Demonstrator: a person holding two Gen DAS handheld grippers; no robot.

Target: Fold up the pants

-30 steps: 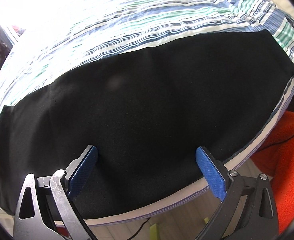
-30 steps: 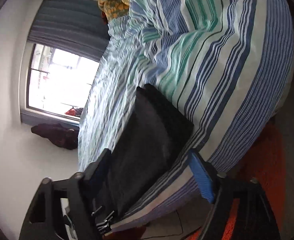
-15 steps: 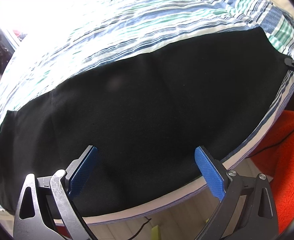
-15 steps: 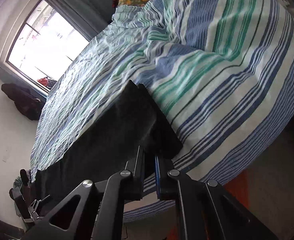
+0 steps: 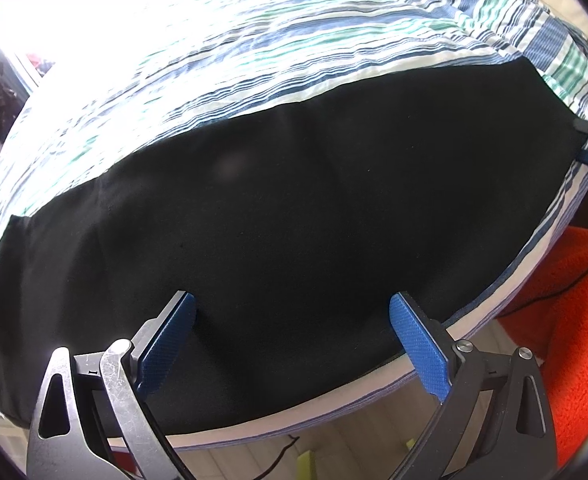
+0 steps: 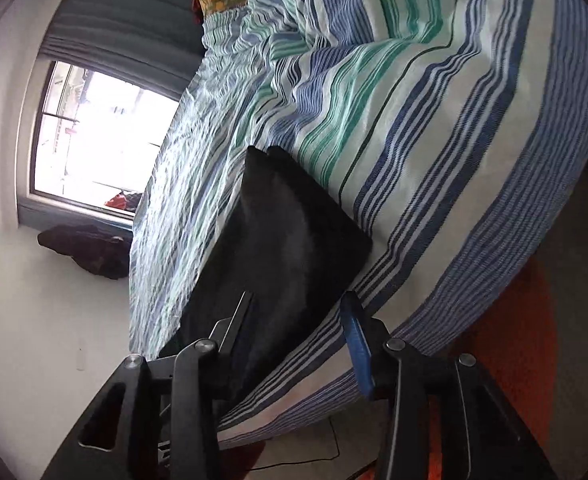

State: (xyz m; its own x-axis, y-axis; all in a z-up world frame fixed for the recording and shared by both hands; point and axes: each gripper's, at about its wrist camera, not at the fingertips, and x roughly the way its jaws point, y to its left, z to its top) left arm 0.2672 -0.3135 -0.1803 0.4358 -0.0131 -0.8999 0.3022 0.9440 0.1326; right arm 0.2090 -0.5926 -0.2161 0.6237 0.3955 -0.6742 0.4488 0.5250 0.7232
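The black pants point(image 5: 294, 208) lie flat along the bed's point(image 5: 254, 52) near edge, long axis running left to right. We see our left tongs point(image 5: 292, 320) wide open and empty above the middle; our right tongs point(image 6: 297, 320), just reopening, straddle the right end without pinching it.

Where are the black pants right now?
The black pants lie flat along the near edge of the striped bedsheet, filling the left wrist view, above the orange rug.

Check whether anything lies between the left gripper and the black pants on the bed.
Nothing visible does. The left gripper hangs open directly over the black pants, which lie flat on the striped bedspread with nothing lying on them.
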